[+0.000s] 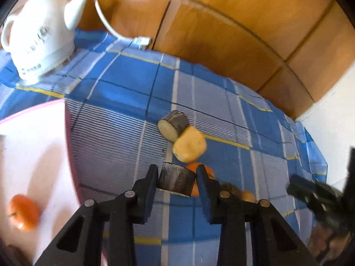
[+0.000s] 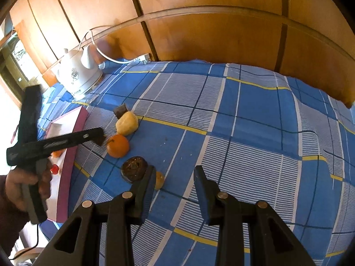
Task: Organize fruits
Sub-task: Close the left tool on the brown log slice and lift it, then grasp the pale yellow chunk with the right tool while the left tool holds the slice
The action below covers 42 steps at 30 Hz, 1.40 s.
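The left gripper (image 1: 177, 178) has its jaws pinched on a dark cylindrical fruit chunk (image 1: 176, 181), gripped across its curved sides just above the blue checked cloth (image 1: 124, 82) that covers the tabletop. The hold is shallow, only near the fingertips, so the round piece could roll out or swivel when lifted; motion blur in the left wrist view suggests the hand is not steady, which would make that worse. A mandarin (image 1: 200, 173) sits touching or just behind the right-hand finger, and a careless lift could nudge it and send it rolling toward the yellow fruit piece (image 1: 189, 144) and the other cut chunk (image 1: 173, 125) beyond. The pink-edged white tray (image 1: 35, 146) to the left, already holding an orange fruit (image 1: 23, 212), looks like the likely destination; a drop on the way would land on the cloth or the tray rim. The right gripper (image 2: 174, 176) hangs with jaws spread and empty, one finger very close to a dark round fruit (image 2: 134, 168) and a small yellow piece (image 2: 159, 179), which it could bump.
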Tool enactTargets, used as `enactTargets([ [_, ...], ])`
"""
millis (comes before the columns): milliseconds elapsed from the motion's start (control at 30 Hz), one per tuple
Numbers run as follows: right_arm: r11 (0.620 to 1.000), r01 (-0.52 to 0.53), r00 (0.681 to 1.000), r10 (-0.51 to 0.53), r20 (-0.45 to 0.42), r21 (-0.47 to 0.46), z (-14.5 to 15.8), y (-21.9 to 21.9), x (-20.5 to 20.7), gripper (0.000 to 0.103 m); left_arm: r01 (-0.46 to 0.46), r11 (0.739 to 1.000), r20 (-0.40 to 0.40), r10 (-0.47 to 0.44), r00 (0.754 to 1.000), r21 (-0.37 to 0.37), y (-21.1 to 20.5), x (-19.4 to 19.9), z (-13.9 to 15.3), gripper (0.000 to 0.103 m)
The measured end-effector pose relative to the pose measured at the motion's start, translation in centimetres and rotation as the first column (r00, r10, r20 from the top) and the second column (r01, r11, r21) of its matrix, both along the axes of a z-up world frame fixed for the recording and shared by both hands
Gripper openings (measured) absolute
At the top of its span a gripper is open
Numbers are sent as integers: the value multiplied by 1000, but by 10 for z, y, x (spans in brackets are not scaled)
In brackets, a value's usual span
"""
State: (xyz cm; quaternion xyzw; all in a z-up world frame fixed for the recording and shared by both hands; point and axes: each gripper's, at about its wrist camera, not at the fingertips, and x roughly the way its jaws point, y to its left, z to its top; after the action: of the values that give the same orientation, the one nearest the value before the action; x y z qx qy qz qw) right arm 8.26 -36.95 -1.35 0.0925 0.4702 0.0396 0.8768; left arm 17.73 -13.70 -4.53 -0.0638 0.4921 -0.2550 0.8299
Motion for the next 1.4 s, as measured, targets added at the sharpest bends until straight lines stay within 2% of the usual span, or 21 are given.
enactTargets([
  [200,999,19,1000,-18,-16,34,-2,-4,-1,35,109,990,103,-118,988,90,-8,-73,9,35],
  [333,998,35,999,-34,-25,49,-5,-8,-1,35,174,967,170,-206,964,184,-25,-123,-8,36],
  [433,997,45,999,-43,-32,61,-6,-8,-2,35,193,947,209,-250,946,257,-37,-143,-27,36],
  [533,997,36,999,-35,-31,63,-7,-4,-3,35,178,943,269,-256,928,282,-40,-151,-34,36],
  [700,996,-5,999,8,-32,88,-9,3,-2,35,172,955,260,-234,937,240,-35,-147,-35,36],
  [933,975,-82,994,94,-50,207,-8,18,14,36,172,963,250,-222,942,209,-32,-146,-37,36],
  [1033,971,-94,993,107,-45,219,-6,32,35,47,170,967,240,-213,947,187,-29,-145,-38,36],
  [1100,970,-104,992,118,-50,221,-8,44,50,57,171,970,234,-209,949,175,-28,-144,-38,36],
  [1200,973,-129,986,146,-80,189,-14,67,80,60,171,972,228,-205,952,161,-27,-143,-38,36],
  [1400,975,-221,964,224,-145,36,-29,106,123,62,173,976,215,-198,956,131,-23,-140,-40,36],
])
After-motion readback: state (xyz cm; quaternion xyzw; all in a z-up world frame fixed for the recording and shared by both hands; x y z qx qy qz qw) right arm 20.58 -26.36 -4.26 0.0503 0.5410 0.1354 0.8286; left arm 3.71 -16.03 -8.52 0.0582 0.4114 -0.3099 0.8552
